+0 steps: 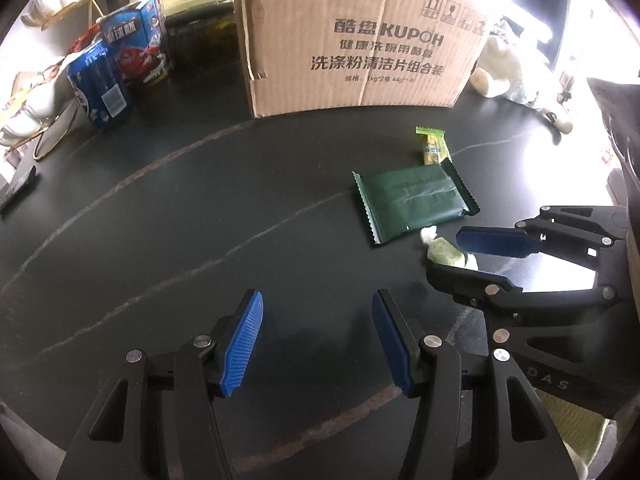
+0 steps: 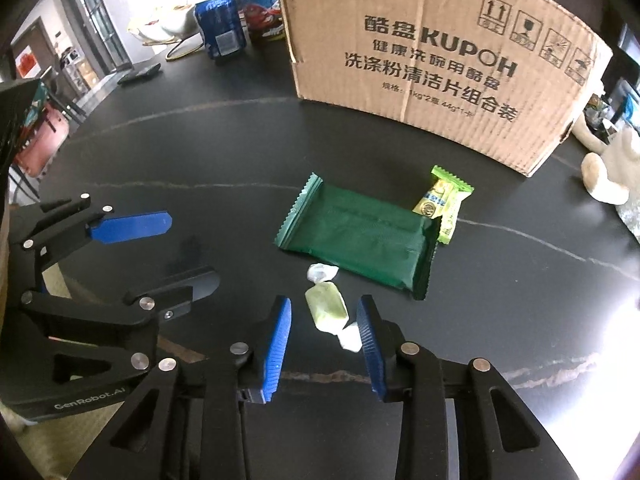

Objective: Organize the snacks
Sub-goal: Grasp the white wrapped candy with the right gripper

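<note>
R gripper [image 2: 324,344] tilted down, jaws astride candy [image 2: 326,312]; not clamped.

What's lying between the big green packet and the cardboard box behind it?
A small yellow-green snack packet, its near end against the dark green packet. Beyond it, bare dark table up to the cardboard box. Both wrist views show this.

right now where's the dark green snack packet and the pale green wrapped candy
dark green snack packet [image 2: 360,240], right wrist view, middle of its flat face
pale green wrapped candy [image 2: 326,307], right wrist view, its body
</note>
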Demonstrator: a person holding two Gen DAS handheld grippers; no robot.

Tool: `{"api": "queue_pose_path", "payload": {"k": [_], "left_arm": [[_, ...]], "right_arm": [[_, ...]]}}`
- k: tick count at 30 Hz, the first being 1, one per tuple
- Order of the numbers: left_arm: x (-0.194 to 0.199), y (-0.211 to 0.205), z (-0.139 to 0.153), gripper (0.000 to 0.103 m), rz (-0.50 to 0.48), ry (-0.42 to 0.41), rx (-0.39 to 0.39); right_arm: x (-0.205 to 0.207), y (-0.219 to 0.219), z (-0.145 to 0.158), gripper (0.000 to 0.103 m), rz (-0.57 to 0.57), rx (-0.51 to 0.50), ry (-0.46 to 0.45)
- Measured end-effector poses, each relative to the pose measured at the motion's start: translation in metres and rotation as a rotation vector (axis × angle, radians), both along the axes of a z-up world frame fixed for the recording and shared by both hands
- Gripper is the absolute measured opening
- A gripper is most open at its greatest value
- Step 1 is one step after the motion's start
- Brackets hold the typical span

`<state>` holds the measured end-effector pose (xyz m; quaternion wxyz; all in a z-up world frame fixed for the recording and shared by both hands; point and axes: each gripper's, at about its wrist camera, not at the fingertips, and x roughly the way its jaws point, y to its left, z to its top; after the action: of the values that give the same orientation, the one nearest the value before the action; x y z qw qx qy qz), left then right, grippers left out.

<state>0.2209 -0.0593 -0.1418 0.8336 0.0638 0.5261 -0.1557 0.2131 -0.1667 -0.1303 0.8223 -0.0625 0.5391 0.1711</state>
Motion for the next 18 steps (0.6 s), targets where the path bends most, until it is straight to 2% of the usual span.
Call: {"api": "queue_pose_path", "payload": {"k": [4,7,14,18], "left_arm": [[0.003,0.001,-0.001,0.056,0.001,0.003,-0.002],[0.003,0.001,-0.001,0.056,-0.004,-0.001,-0.003],[0.004,-0.008,0.001,0.056,-0.078,-0.009,-0.024],[0.01,-0.017,0.008,0.056,-0.167,-0.007,-0.058]], "right_arm": [[0.001,0.0,-0.003,0.029,-0.005,-0.003,0.001],[0.0,0.001,-0.004,0.02,-0.011,-0.001,-0.001],[-0.012,-0.011,0.004,0.02,-0.089,0.049,-0.025],[-0.018,-0.024,0.015,0.02,-0.21,0.062,-0.048]]}}
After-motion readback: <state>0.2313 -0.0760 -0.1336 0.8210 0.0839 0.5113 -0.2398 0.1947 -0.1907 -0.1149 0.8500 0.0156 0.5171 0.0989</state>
